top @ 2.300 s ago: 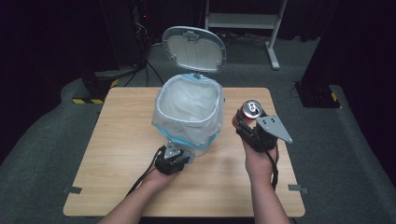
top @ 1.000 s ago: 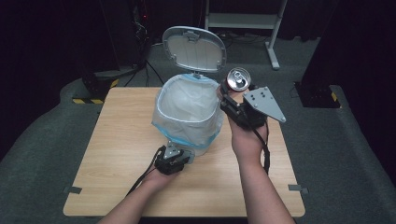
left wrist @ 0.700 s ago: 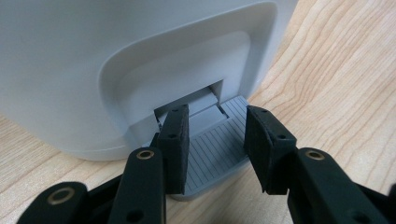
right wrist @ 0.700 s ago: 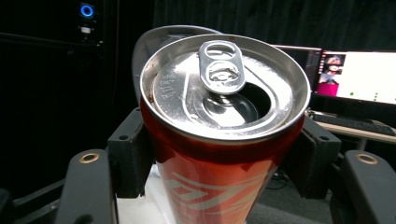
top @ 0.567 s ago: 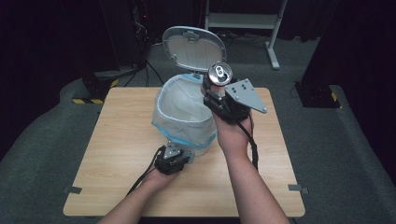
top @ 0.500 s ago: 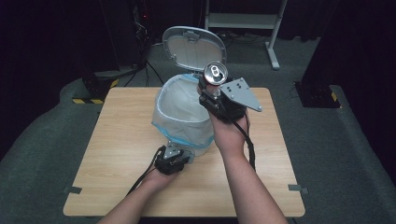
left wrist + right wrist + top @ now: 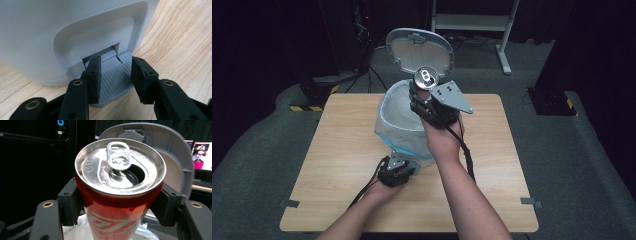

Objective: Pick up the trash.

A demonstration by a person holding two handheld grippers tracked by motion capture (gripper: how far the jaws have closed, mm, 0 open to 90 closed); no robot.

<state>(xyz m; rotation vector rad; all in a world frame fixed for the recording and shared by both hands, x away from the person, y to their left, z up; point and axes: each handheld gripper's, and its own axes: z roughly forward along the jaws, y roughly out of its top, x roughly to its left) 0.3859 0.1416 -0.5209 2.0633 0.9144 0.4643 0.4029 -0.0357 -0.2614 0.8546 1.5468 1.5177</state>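
Note:
A white pedal bin (image 7: 388, 131) lined with a clear bag stands mid-table, its grey lid (image 7: 419, 47) tipped up. My right gripper (image 7: 424, 89) is shut on a red drink can (image 7: 426, 76), held upright over the bin's right rim. In the right gripper view the opened can (image 7: 120, 182) sits between both jaws, with the lid (image 7: 175, 157) behind it. My left gripper (image 7: 401, 161) is low at the bin's front. In the left gripper view its jaws stand apart, tips resting on the ribbed grey pedal (image 7: 115, 75) at the foot of the bin (image 7: 62, 30).
The wooden table (image 7: 337, 150) has bare room left and right of the bin. Dark floor surrounds it, with a white shelf frame (image 7: 472, 22) and black equipment behind. A lit screen (image 7: 201, 155) shows at the far right of the right gripper view.
My right hand has carried the can leftward and away from me, from beside the bin's right side to over its rim. The left gripper has stayed on the pedal.

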